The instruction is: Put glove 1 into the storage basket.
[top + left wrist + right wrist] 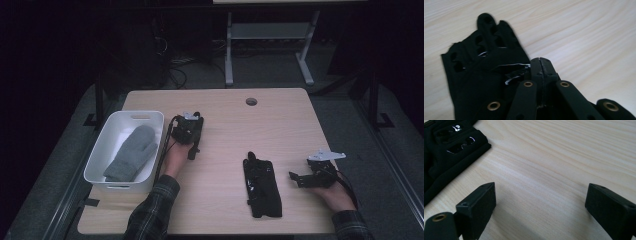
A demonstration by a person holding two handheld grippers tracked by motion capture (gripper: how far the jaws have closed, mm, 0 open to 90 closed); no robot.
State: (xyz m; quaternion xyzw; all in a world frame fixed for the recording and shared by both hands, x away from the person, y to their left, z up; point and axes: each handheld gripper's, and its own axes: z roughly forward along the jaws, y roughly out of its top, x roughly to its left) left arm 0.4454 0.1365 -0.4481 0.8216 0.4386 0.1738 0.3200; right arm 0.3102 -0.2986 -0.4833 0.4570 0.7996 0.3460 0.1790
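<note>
A black glove (262,190) with open finger holes lies flat on the wooden table (280,125), right of centre and near the front edge. My left gripper (192,152) sits beside the white bin, jaws pointing back toward the person. In the left gripper view its jaws (541,61) are pressed together with nothing visible between the tips, and the black glove (481,70) lies close on their left. My right gripper (295,179) rests just right of the glove, pointing at it. In its own view the right gripper (541,193) stands wide open over bare wood, the glove (446,152) at upper left.
A white bin (150,116) stands at the table's left edge with a grey mitten (131,152) lying inside. A round cable hole (251,101) is near the far edge. Beyond the table are dark floor and a desk frame (229,50).
</note>
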